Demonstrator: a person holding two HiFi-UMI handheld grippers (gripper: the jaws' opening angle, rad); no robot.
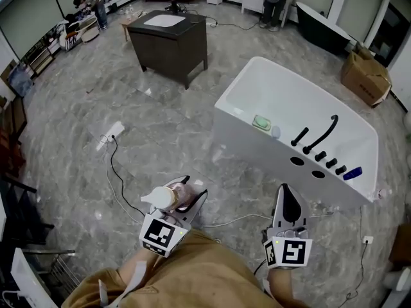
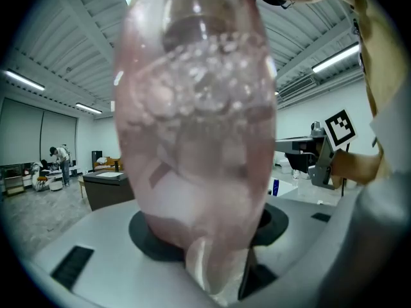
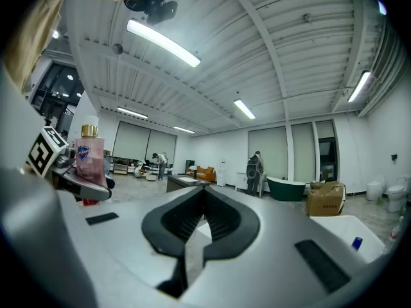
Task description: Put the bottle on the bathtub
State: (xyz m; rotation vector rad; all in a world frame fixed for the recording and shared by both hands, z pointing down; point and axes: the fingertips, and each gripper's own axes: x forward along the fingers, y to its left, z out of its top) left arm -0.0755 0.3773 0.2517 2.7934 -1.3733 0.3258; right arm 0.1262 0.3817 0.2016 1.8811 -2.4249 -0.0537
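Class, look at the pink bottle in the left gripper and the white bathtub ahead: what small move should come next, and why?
Probably carry the left gripper forward and to the right, toward the bathtub. The bottle is clamped in its jaws and stands upright, but bare floor lies between it and the tub's rim, where it belongs.

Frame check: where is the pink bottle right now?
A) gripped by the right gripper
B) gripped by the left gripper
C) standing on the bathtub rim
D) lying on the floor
B: the left gripper has its jaws pressed on the pink bottle, which is off the floor and short of the bathtub. The right gripper has its jaws together with nothing between them.
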